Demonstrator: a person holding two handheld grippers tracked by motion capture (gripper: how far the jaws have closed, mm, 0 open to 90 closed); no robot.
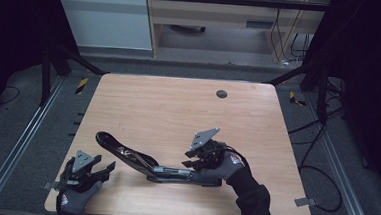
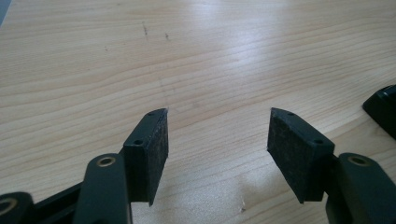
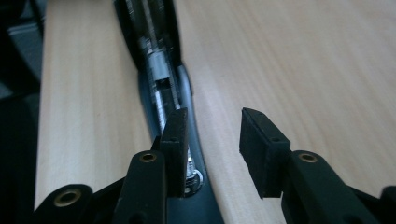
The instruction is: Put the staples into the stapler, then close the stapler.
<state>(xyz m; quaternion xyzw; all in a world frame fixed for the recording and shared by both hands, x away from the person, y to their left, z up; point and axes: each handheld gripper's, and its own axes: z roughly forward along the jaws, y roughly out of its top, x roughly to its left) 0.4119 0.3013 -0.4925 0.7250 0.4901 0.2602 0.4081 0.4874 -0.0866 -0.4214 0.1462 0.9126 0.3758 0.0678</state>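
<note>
A long black stapler (image 1: 147, 162) lies opened out on the wooden table (image 1: 178, 107) near the person's edge, its arm swung up toward the left and its metal staple channel exposed. The right gripper (image 1: 191, 163) sits over the stapler's base end, jaws spread wide; one pad (image 3: 176, 140) stands right beside the channel, and I judge nothing is pinched. The left gripper (image 1: 105, 168) rests apart at the left, jaws spread over bare wood. The opening looks done; loading or closing seems left, though the dim view makes that uncertain. I can read no brand or writing anywhere.
</note>
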